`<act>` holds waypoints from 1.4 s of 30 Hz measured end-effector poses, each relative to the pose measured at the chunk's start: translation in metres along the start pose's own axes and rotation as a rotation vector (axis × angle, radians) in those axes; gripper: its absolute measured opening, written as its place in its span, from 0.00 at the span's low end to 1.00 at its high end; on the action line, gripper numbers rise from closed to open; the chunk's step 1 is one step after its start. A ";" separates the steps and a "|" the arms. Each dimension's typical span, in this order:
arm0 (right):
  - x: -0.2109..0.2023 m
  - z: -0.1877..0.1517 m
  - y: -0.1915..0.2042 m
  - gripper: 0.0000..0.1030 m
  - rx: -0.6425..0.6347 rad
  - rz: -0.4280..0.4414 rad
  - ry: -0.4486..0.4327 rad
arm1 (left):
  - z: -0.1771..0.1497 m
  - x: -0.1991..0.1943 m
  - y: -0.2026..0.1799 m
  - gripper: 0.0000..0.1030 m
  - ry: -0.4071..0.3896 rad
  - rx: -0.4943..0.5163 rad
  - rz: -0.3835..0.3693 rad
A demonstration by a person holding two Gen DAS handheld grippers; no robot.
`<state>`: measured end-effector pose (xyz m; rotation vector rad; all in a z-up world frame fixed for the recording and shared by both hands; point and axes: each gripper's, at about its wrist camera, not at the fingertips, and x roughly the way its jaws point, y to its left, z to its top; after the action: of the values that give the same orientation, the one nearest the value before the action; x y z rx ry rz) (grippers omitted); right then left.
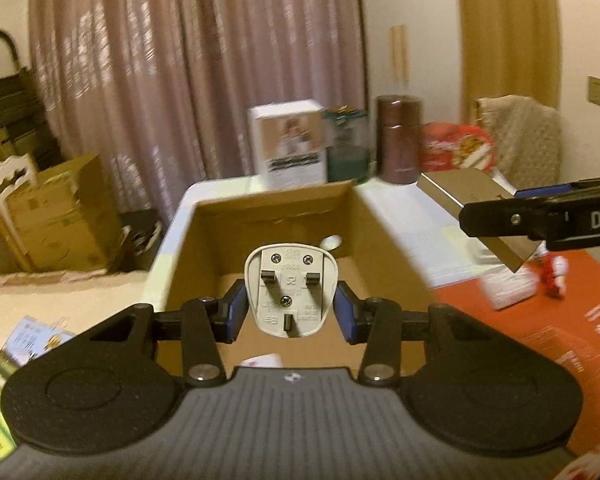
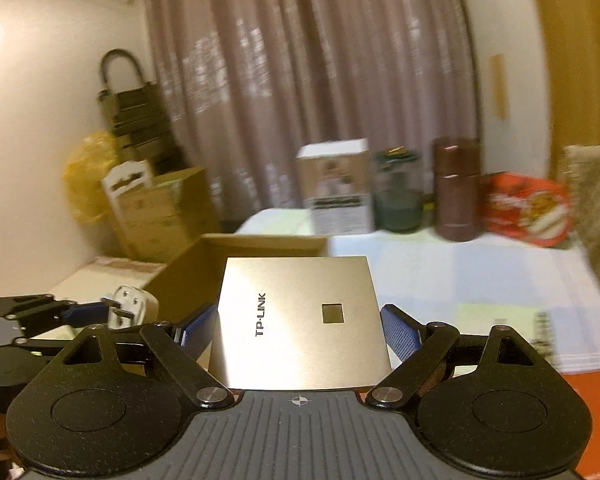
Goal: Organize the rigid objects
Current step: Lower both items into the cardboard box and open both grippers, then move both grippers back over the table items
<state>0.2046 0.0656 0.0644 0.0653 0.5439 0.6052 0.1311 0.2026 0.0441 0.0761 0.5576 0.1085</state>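
Note:
My left gripper [image 1: 290,312] is shut on a white three-pin plug adapter [image 1: 290,294], its pins facing the camera, held above an open cardboard box [image 1: 272,208]. The box holds a small white object [image 1: 331,242] near its back wall. My right gripper [image 2: 300,326] is shut on a flat silver TP-LINK box [image 2: 300,320], gripped across its sides and lifted over the table. In the left wrist view the silver box [image 1: 472,204] and the right gripper's finger [image 1: 540,216] show at the right. In the right wrist view the plug adapter [image 2: 130,306] and the cardboard box [image 2: 204,268] lie to the left.
At the table's back stand a white carton [image 1: 288,140], a green jar [image 1: 346,144], a brown canister [image 1: 398,138] and a red snack bag [image 1: 456,146]. A red board [image 1: 540,320] with a small red-white toy [image 1: 554,274] lies to the right. Cardboard boxes [image 1: 56,216] sit beside the curtain.

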 end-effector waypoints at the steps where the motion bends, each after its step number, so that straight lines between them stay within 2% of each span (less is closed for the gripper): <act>1: 0.007 0.001 0.005 0.82 0.001 0.016 0.009 | -0.001 0.003 0.008 0.39 0.011 -0.003 0.005; 5: 0.038 0.004 0.020 0.82 -0.008 0.060 0.047 | -0.007 0.014 0.027 0.39 0.037 -0.011 0.018; 10: 0.065 -0.001 0.027 0.82 -0.006 0.080 0.096 | -0.014 0.027 0.033 0.39 0.054 -0.028 0.009; 24: 0.083 -0.014 0.027 0.82 -0.005 0.068 0.129 | -0.022 0.047 0.036 0.39 0.085 -0.046 -0.004; 29: 0.082 -0.014 0.028 0.83 -0.013 0.075 0.124 | -0.025 0.050 0.036 0.42 0.095 -0.069 -0.004; 33: 0.079 -0.012 0.024 0.83 0.017 0.085 0.111 | -0.022 0.047 0.037 0.45 0.071 -0.073 0.007; 42: 0.054 -0.002 0.017 0.84 0.029 0.082 0.016 | -0.012 0.031 0.030 0.45 0.043 -0.078 -0.005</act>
<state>0.2319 0.1095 0.0415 0.1110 0.5679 0.6781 0.1483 0.2367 0.0210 -0.0031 0.5959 0.1273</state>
